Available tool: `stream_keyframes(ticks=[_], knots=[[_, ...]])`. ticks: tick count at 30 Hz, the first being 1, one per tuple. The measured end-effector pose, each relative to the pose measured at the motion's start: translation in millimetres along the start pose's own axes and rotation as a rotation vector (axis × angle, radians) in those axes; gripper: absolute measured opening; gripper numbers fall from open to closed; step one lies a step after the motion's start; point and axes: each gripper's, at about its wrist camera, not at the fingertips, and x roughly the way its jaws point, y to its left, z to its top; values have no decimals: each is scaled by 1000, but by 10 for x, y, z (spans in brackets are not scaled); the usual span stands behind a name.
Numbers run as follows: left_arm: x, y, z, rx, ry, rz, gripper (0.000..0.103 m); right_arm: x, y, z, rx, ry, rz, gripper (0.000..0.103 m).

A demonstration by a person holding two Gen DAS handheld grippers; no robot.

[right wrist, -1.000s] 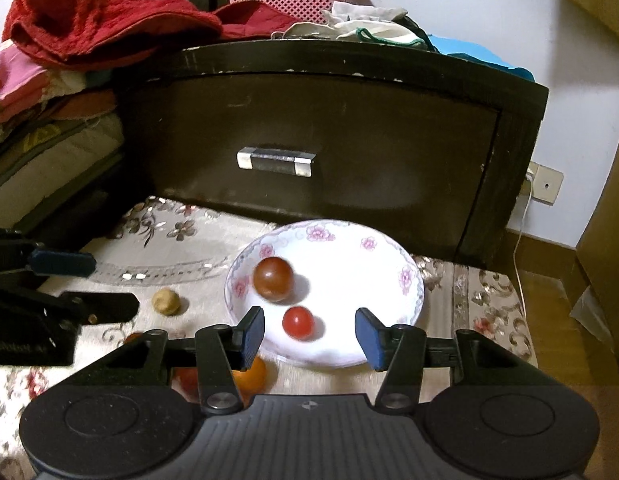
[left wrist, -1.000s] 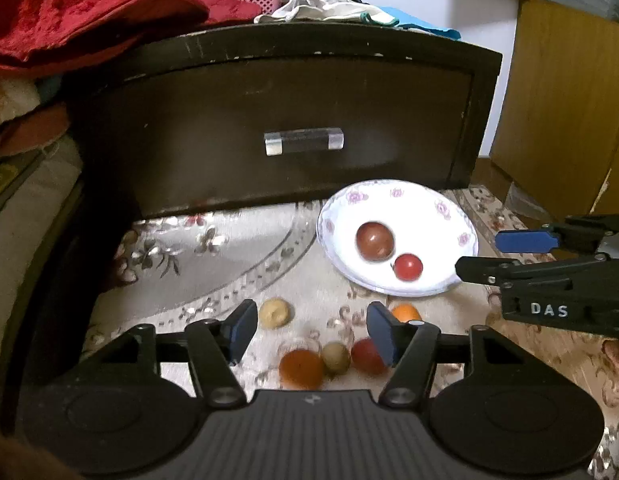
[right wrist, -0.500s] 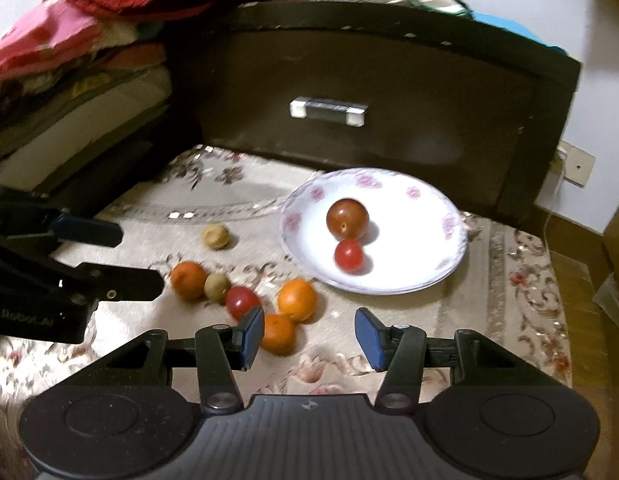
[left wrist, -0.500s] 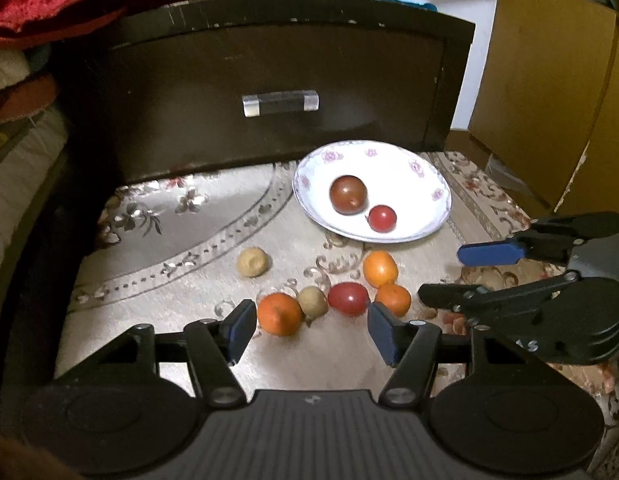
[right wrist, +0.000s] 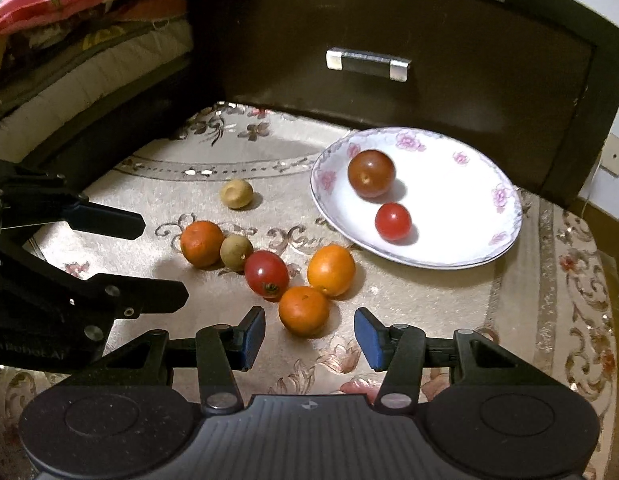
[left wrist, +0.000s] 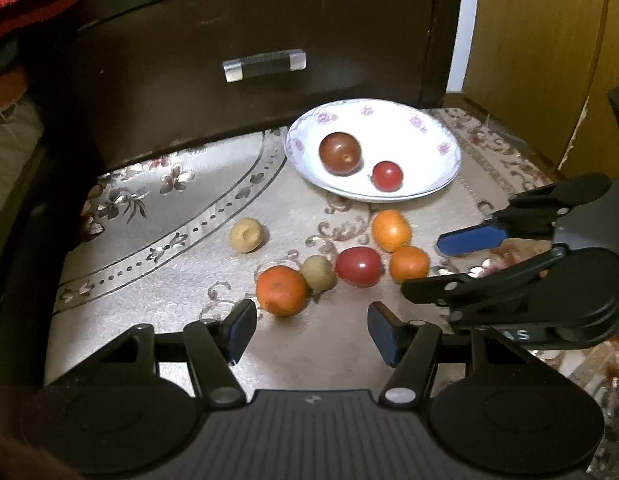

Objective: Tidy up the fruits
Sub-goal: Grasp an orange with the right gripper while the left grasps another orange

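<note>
- Left wrist view: You had the floral plate (left wrist: 449, 148) set against the dark drawer front (left wrist: 249, 40), with a dark tomato (left wrist: 340, 153) and a cherry tomato (left wrist: 387, 176) in it, so I judge it was your collecting spot. Six fruits lay loose on the patterned cloth (left wrist: 149, 280).
- Your left gripper (left wrist: 311, 330) stood about half open and empty, its left pad just short of the nearest mandarin (left wrist: 282, 290) (likely its target). A tan fruit (left wrist: 318, 272) touched that mandarin.
- Right wrist view: Your right gripper (right wrist: 309, 334) was closing, yet the pads touched nothing; the near mandarin (right wrist: 304, 311) sat just ahead of the gap.
- A red tomato (right wrist: 266, 274) and an orange (right wrist: 331, 265) crowded it, so a clean grip looked tight. A lone tan fruit (right wrist: 236, 194) lay apart.
</note>
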Motion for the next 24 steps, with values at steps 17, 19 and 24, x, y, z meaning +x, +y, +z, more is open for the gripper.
stream_keyframes(ticks=[17, 19, 24], knots=[[454, 113, 55, 3, 13, 29, 60, 127, -87, 11, 34, 43, 34, 25], [478, 127, 57, -13, 14, 33, 59, 124, -92, 10, 41, 45, 37, 24], [480, 112, 77, -21, 20, 32, 48, 120, -95, 2, 46, 46, 40, 24]])
